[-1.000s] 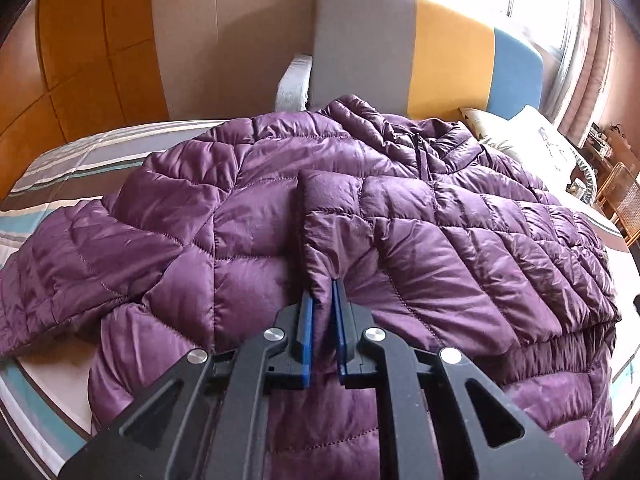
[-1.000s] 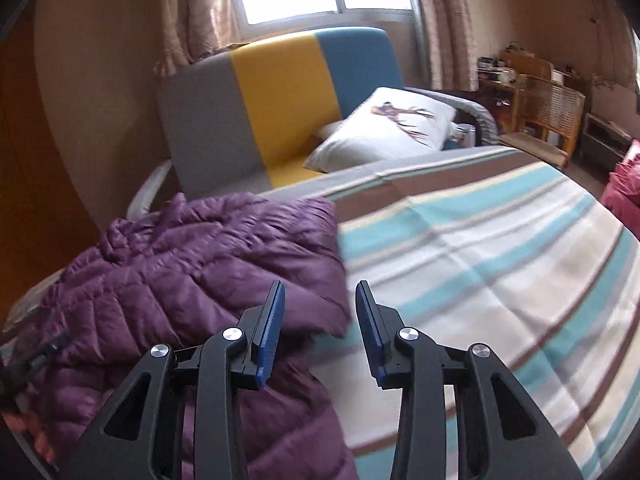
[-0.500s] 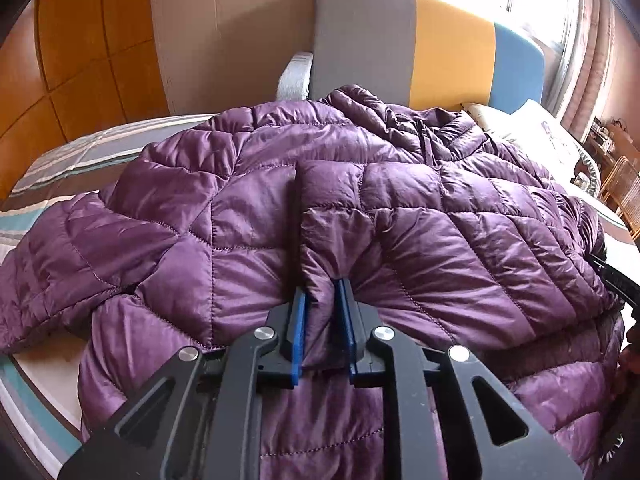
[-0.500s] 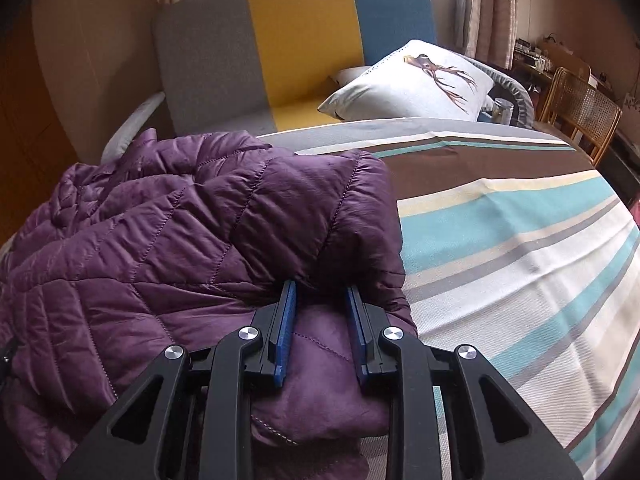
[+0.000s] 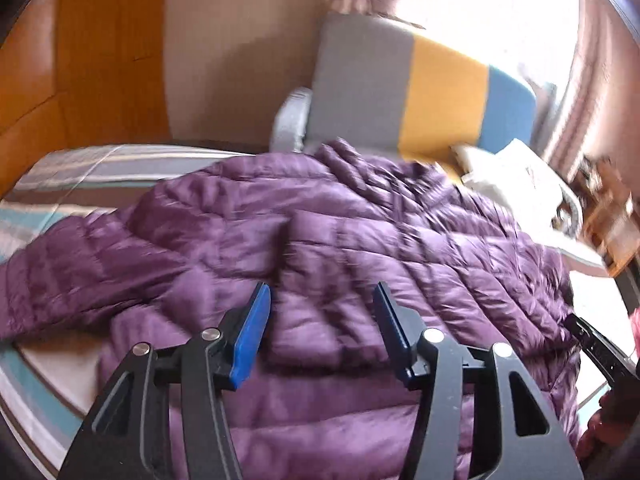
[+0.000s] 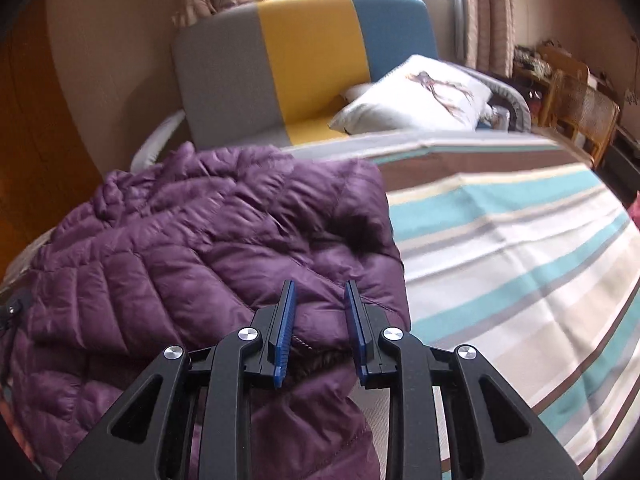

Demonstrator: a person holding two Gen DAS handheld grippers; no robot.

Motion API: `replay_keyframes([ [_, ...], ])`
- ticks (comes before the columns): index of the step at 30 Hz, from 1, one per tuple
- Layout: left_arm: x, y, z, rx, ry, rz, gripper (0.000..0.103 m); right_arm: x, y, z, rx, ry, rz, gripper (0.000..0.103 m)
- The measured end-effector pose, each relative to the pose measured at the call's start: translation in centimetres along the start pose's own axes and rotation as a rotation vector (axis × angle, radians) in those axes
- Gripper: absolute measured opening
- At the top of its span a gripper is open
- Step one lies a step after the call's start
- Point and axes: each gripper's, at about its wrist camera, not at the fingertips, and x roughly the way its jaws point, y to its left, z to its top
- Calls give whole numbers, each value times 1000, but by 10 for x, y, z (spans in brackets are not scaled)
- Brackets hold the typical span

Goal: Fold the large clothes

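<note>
A purple quilted puffer jacket (image 5: 360,240) lies spread over a striped bed. In the left wrist view my left gripper (image 5: 320,296) is open, its blue pads wide apart just above the jacket's front, holding nothing. In the right wrist view the jacket (image 6: 180,248) has its right edge folded over, and my right gripper (image 6: 320,292) is closed on a thick fold of that edge, the puffy fabric bulging between the pads. The right gripper's black frame shows at the right rim of the left wrist view (image 5: 596,344).
The bed cover (image 6: 520,240) has teal, brown and white stripes. A grey, yellow and blue sofa back (image 6: 304,60) stands behind the bed with a white printed pillow (image 6: 420,96). A wicker chair (image 6: 580,108) stands at the far right. Orange wood panelling (image 5: 80,60) is on the left.
My left gripper has let go of the jacket fold and opened wide. My right gripper has stayed closed on the jacket's right edge and pulled back slightly.
</note>
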Motion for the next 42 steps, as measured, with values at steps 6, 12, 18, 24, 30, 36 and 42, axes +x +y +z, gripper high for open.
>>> replay_keyframes([
  [6,47,-21,-9,106,118,27,52,17,-4,-8,-11,32,-19,25],
  [12,37,-22,-14,100,89,3,64,18,2,-9,-41,30,-54,25],
  [18,-13,6,-19,21,17,3,96,-5,-1,-5,-32,-2,-22,25],
  [24,-47,77,-23,-153,-39,44,99,-39,16,-30,-93,15,4,25],
  [30,-67,157,-39,-270,-48,207,100,-56,22,-58,-86,29,-11,25],
  [36,-83,250,-61,-428,-36,316,100,-50,19,-69,-79,43,-46,25],
  [42,-98,336,-92,-693,-26,421,97,-43,19,-72,-86,56,-71,25],
])
